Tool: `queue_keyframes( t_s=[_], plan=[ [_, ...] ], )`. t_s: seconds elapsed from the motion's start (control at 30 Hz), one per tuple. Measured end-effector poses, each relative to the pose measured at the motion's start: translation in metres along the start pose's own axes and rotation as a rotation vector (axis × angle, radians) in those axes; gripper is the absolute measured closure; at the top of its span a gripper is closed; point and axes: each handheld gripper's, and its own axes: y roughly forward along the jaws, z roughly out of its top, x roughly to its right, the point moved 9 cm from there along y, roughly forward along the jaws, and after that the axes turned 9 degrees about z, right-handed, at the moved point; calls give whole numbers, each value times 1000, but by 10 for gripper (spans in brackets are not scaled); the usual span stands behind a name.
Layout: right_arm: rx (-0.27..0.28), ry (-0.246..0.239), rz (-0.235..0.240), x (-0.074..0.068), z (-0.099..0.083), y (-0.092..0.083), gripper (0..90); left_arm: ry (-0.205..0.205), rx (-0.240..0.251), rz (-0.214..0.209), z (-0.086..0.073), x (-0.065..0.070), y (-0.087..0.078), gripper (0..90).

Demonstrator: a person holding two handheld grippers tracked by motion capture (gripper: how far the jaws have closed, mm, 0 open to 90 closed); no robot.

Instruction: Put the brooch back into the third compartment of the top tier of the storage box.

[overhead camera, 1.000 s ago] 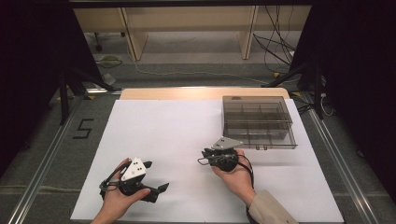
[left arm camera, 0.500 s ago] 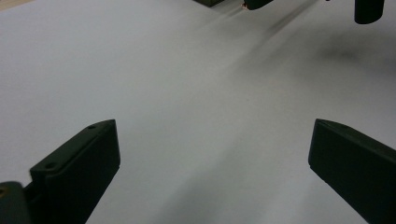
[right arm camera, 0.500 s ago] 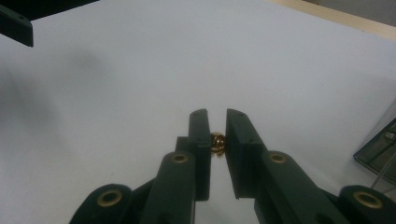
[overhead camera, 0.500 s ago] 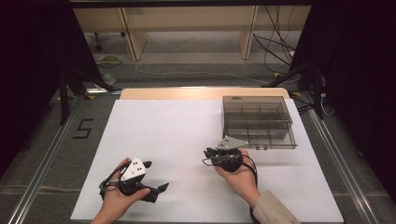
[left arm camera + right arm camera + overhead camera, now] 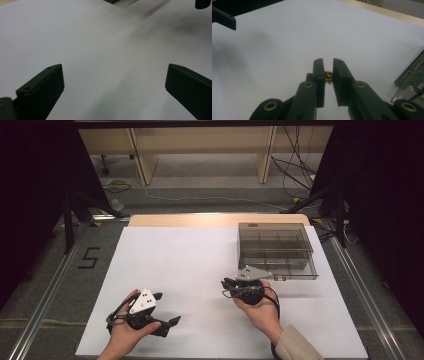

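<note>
My right gripper (image 5: 327, 62) is shut on a small gold, ring-like piece (image 5: 328, 77), pinched deep between its black pads just above the white sheet. In the high view the right gripper (image 5: 228, 285) is held in a hand at the centre right, jaws pointing left, just in front of the clear compartment box (image 5: 277, 251). My left gripper (image 5: 167, 309) sits low in the other hand at the front left. Its jaws stand wide apart in the left gripper view (image 5: 113, 70), with nothing but bare white sheet between them.
The white sheet (image 5: 190, 265) covers the table, with a wooden strip (image 5: 200, 220) along its far edge. The smoky box has several compartments; its near corner (image 5: 412, 72) appears at the right of the right gripper view. Metal rails (image 5: 45, 295) run down both sides.
The right hand has drifted slightly to the right, nearer the box, still gripping the gold piece. The left hand has not moved.
</note>
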Motion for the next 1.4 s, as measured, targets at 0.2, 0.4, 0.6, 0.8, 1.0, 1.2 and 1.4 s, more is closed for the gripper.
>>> queue_keyframes(
  t_s=[0.2, 0.4, 0.6, 0.8, 1.0, 1.2, 1.4],
  plan=[
    [9, 4, 2, -1, 1, -4, 809, 0, 0, 0, 0, 0, 0, 21],
    [18, 3, 1, -1, 2, -8, 810, 0, 0, 1, 0, 0, 0, 21],
    [23, 2, -1, -1, 3, -11, 810, 1, 0, 1, 0, 0, 0, 21],
    [25, -1, 1, -1, 3, -12, 810, 1, 0, 1, 0, 0, 0, 21],
    [31, 1, -1, -1, 4, -14, 810, 1, 1, 1, 0, 0, 0, 20],
    [34, 1, 0, -1, 4, -15, 810, 1, 1, 2, 0, 0, 0, 20],
    [40, 0, -3, -1, 5, -17, 810, 1, 1, 2, 0, 0, 0, 21]
  ],
)
